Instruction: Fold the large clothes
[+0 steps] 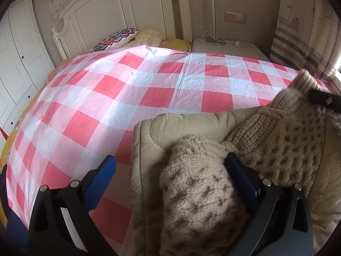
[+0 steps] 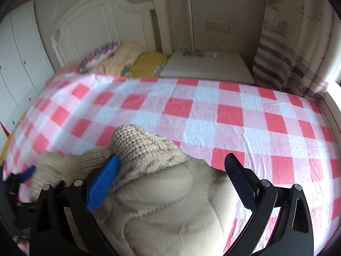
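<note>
A beige quilted jacket (image 1: 187, 125) with cream cable-knit sleeves (image 1: 283, 140) lies folded at the near edge of the bed. In the left wrist view my left gripper (image 1: 170, 170) is open, its jaws wide apart over a knit sleeve (image 1: 191, 189); the right finger touches the knit. My right gripper's finger (image 1: 326, 101) shows at the far right by the knit cuff (image 1: 302, 81). In the right wrist view my right gripper (image 2: 170, 166) is open above the quilted body (image 2: 170, 209) and a knit sleeve (image 2: 140, 147).
A red, pink and white checked sheet (image 1: 149, 89) covers the bed. Pillows (image 1: 119, 38) and a white headboard (image 1: 119, 10) stand at the far end. A white nightstand (image 2: 206, 66) with a lamp stands right of the pillows, a striped curtain (image 2: 283, 64) beside it. White wardrobe doors (image 1: 19, 49) are on the left.
</note>
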